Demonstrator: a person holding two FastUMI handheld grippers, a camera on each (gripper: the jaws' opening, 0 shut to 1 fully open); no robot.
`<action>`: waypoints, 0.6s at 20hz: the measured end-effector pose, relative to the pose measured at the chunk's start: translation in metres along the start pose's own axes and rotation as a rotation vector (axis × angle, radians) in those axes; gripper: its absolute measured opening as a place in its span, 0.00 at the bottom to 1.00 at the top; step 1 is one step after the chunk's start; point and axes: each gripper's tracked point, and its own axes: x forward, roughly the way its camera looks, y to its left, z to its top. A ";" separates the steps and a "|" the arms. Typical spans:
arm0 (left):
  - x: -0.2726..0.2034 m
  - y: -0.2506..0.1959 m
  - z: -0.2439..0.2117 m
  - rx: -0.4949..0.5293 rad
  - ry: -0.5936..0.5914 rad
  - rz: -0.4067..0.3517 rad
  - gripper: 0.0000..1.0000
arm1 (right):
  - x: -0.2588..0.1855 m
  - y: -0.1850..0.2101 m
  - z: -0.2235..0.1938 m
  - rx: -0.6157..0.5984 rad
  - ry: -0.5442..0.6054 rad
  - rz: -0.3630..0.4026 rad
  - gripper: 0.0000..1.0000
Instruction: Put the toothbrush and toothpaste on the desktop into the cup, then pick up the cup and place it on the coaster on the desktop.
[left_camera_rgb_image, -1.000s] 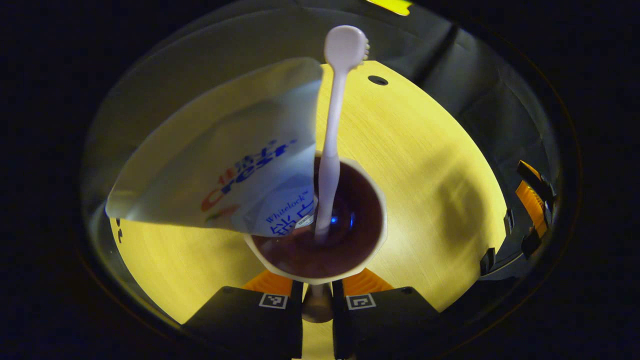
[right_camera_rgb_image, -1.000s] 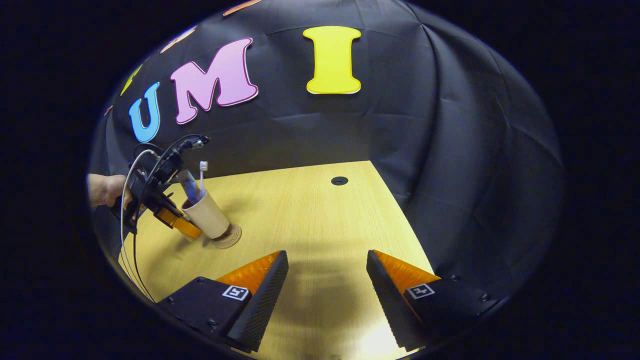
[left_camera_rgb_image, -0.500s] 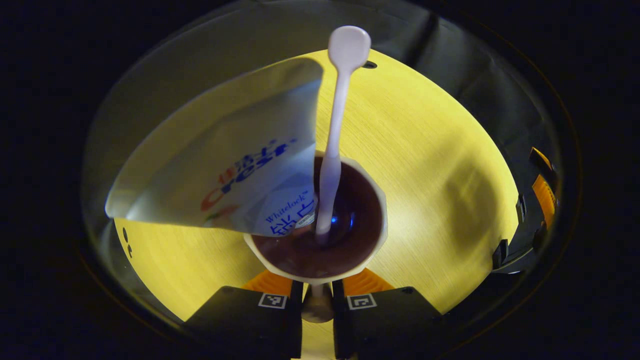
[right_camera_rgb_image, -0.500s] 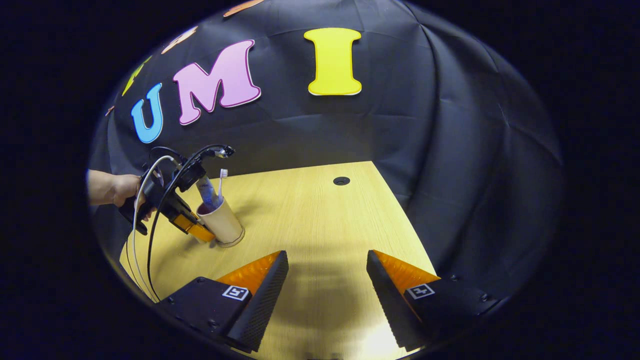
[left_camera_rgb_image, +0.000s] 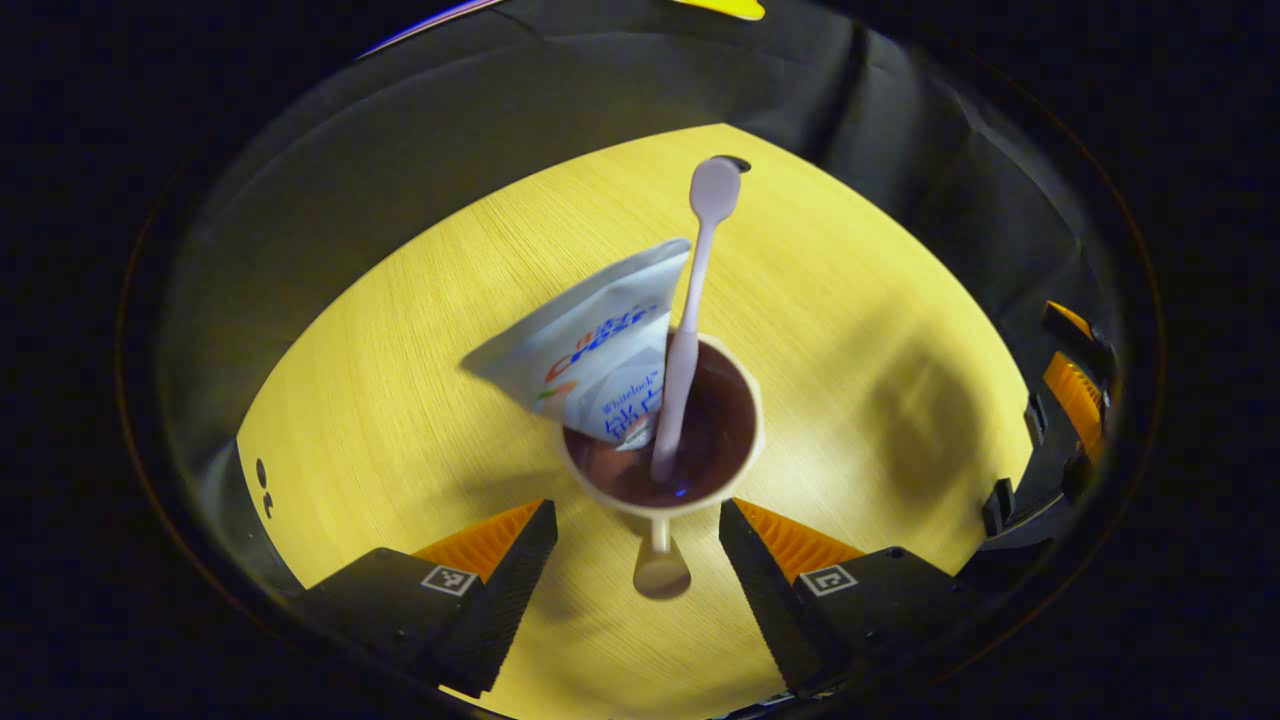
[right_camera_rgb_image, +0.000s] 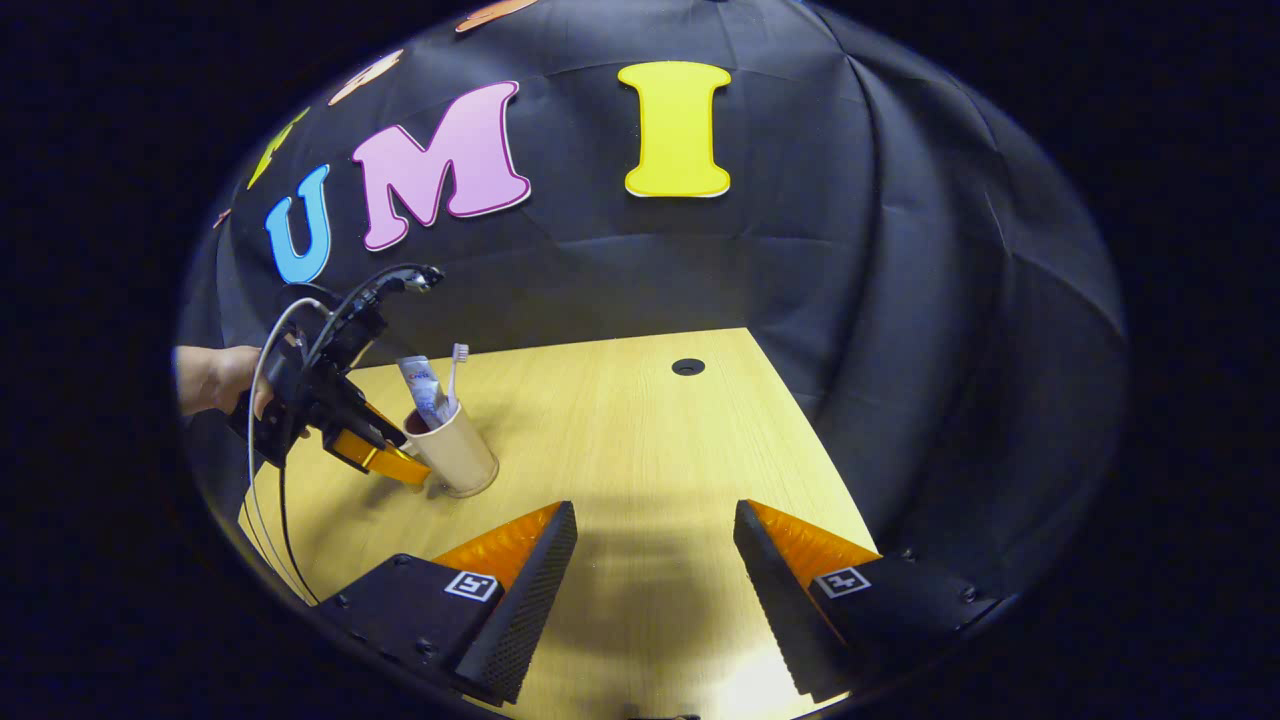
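Note:
A beige cup (left_camera_rgb_image: 745, 440) with a dark inside stands upright on the wooden desk (left_camera_rgb_image: 400, 400). A white toothpaste tube (left_camera_rgb_image: 600, 350) and a white toothbrush (left_camera_rgb_image: 690, 330) lean in it. The cup's handle (left_camera_rgb_image: 660, 570) points toward my left gripper (left_camera_rgb_image: 638, 560), which is open, its fingers apart on either side of the handle and not touching it. In the right gripper view the cup (right_camera_rgb_image: 458, 458) sits at the left, with the left gripper (right_camera_rgb_image: 400, 468) just behind it, held by a hand (right_camera_rgb_image: 210, 380). The coaster is hidden beneath the cup. My right gripper (right_camera_rgb_image: 655, 560) is open over bare desk.
A small round hole (right_camera_rgb_image: 687, 366) lies in the desk near its far edge. Black cloth walls close in the back and right sides. Cables (right_camera_rgb_image: 262, 440) hang from the left gripper. The right gripper (left_camera_rgb_image: 1070, 400) sits at the far right of the left gripper view.
The cup came down from a tilt over the coaster and now stands on it. My left gripper opened, let go of the handle and drew back. The right gripper stayed still.

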 end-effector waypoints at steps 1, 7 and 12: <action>-0.012 0.000 0.001 -0.027 -0.041 0.000 1.00 | -0.003 0.004 0.002 -0.003 -0.004 0.002 0.97; -0.107 -0.001 -0.019 -0.140 -0.345 0.017 0.99 | -0.025 0.044 0.016 -0.040 -0.024 0.033 0.97; -0.184 0.001 -0.073 -0.332 -0.606 0.018 0.98 | -0.065 0.095 0.028 -0.040 -0.050 0.061 0.97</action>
